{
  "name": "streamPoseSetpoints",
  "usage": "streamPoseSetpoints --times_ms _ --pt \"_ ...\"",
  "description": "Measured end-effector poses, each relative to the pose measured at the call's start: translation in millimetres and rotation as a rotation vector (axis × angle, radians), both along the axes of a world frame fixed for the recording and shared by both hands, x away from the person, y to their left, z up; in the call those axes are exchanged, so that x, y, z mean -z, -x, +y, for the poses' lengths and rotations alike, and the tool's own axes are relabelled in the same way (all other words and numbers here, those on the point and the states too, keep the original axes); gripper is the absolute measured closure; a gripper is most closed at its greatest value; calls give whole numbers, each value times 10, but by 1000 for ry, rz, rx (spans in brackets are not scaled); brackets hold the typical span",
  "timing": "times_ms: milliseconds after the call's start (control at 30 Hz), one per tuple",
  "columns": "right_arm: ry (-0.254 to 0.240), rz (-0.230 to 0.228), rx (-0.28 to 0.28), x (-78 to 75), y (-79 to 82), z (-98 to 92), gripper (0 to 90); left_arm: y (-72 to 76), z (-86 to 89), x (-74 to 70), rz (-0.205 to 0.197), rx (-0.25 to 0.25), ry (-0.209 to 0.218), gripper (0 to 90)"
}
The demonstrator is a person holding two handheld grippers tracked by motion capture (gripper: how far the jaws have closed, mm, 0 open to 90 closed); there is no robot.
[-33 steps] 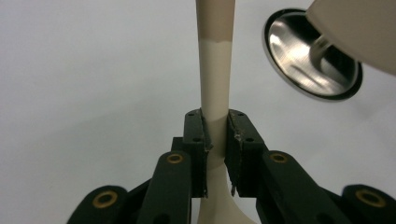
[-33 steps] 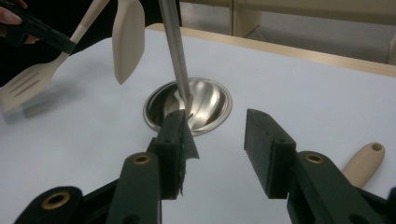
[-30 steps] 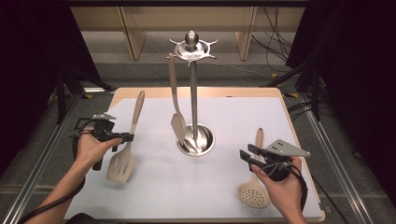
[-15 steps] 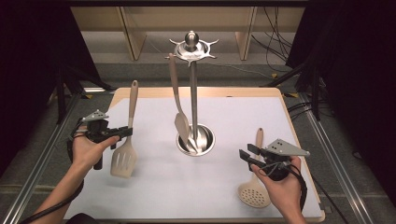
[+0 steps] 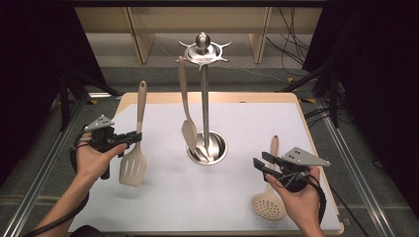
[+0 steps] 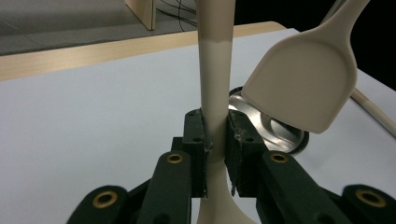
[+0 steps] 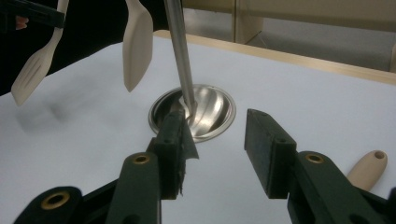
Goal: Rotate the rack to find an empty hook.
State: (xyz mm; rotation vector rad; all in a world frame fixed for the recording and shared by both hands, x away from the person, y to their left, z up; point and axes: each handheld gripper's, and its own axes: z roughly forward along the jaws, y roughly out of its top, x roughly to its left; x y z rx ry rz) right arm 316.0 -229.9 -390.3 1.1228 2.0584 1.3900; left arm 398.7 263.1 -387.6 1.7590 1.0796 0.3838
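My left gripper [image 5: 132, 138] is shut on the neck of a beige slotted spatula [image 5: 133, 168], which hangs upright above the white mat, its wooden handle [image 5: 141, 98] pointing up. In the left gripper view the pads [image 6: 198, 135] press both sides of the spatula's stem [image 6: 215, 70]. A metal utensil stand [image 5: 204, 98] rises mid-table, with a solid beige turner [image 5: 188, 133] hanging from one hook. My right gripper [image 5: 264, 164] stands open at the front right, jaws apart with nothing between them [image 7: 215, 140]. A beige skimmer [image 5: 269, 200] lies on the mat beneath that hand.
The stand's round steel base [image 7: 192, 112] sits on the white mat [image 5: 237, 128], which covers a wooden table [image 5: 207, 97]. Wooden frames and cables stand on the floor beyond the far edge. Dark curtains flank both sides.
The left gripper has lifted the slotted spatula off the mat and stood it more upright, drifting slightly left. The right gripper has kept still.
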Motion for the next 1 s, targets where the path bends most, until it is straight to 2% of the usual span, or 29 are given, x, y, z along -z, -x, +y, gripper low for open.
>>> streamPoseSetpoints --times_ms 67,100,233,267,300,333,367,400,433,467,567,667,700,733,767,800,833,867,933,967,1000 --pt "-14 5 -1 -8 10 6 594 38 -35 -22 -11 1 8 784" --pt "-30 26 10 -12 31 20 593 58 -49 -31 -18 10 6 784" --pt "-15 -5 -4 -27 26 23 594 174 -130 -61 -40 33 9 784" --pt "-24 14 -1 -41 48 42 594 205 -155 -69 -44 37 15 784" --pt "-9 5 -5 -54 47 44 594 228 -177 -77 -51 43 20 784" --pt "-13 10 -12 -64 55 64 595 255 -193 -91 -58 52 14 784" --pt "-17 -8 -25 -66 44 78 595 282 -214 -101 -63 53 18 784" --pt "-25 -7 -26 -69 50 102 595 304 -231 -109 -68 60 22 784" --pt "-13 -23 -31 -78 47 113 597 328 -248 -117 -76 68 28 784" --pt "-22 -6 -23 -89 70 139 598 359 -268 -129 -75 66 30 784" --pt "-20 -37 -62 -115 46 178 600 428 -316 -163 -95 84 28 784" --pt "-11 -37 -65 -162 58 226 602 489 -369 -185 -105 104 31 784" --pt "-32 -23 -51 -172 76 264 603 503 -380 -191 -106 104 26 784" --pt "-26 -44 -81 -174 49 268 603 515 -396 -195 -113 112 26 784" --pt "-12 -57 -83 -182 44 277 602 529 -414 -199 -120 119 32 784" --pt "-15 -36 -73 -191 53 298 603 545 -430 -207 -118 117 29 784" --pt "-10 -57 -97 -186 30 305 603 551 -440 -211 -121 123 29 784" --pt "-18 -26 -85 -192 51 322 603 559 -456 -215 -124 125 27 784" --pt "-3 -47 -92 -196 34 330 604 571 -490 -216 -135 128 23 784" --pt "2 -49 -97 -206 35 335 604 574 -510 -210 -136 132 32 784" --pt "-13 -35 -94 -210 43 351 604 579 -527 -211 -138 137 25 784"
